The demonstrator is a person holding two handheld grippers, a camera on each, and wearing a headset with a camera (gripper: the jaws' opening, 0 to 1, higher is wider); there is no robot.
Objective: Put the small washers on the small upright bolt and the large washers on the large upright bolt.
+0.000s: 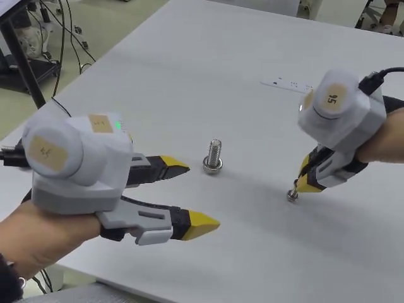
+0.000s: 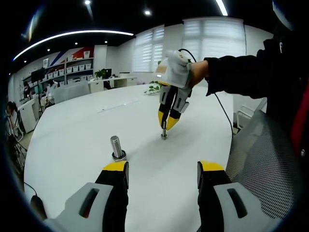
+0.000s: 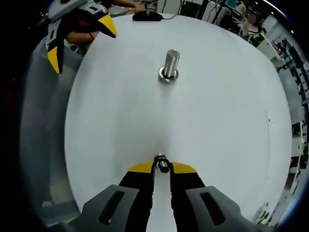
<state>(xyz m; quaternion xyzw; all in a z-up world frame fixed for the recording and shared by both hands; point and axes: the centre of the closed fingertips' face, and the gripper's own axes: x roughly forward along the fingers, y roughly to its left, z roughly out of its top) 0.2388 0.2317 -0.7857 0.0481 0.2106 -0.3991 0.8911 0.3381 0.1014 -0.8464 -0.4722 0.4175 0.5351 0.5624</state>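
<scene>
**Table and clearances.** The white table (image 1: 189, 69) carries all the work. Its left edge runs diagonally up the head view, and the near edge passes under the left gripper (image 1: 189, 194). The surface between the two bolts is bare, as is the surface beyond them toward the far edge. A white printed strip (image 1: 287, 83) lies flat near the far right.

**Large upright bolt.** The large upright bolt (image 1: 214, 154) stands vertical in mid-table, well apart from every edge. A metal washer ring (image 1: 213, 166) sits round its foot. The number of washers cannot be read.

**Small upright bolt.** The small upright bolt (image 1: 292, 195) stands toward the near right, apart from the large bolt.

**Left gripper.** Its jaws are spread wide and hold nothing. It hovers at the near-left edge with its tips pointing at the large bolt.

**Right gripper.** The right gripper (image 3: 161, 166) points steeply down. Its jaws are pressed nearly together, pinching the top of the small bolt. It cannot be told whether a washer lies between the tips.
</scene>
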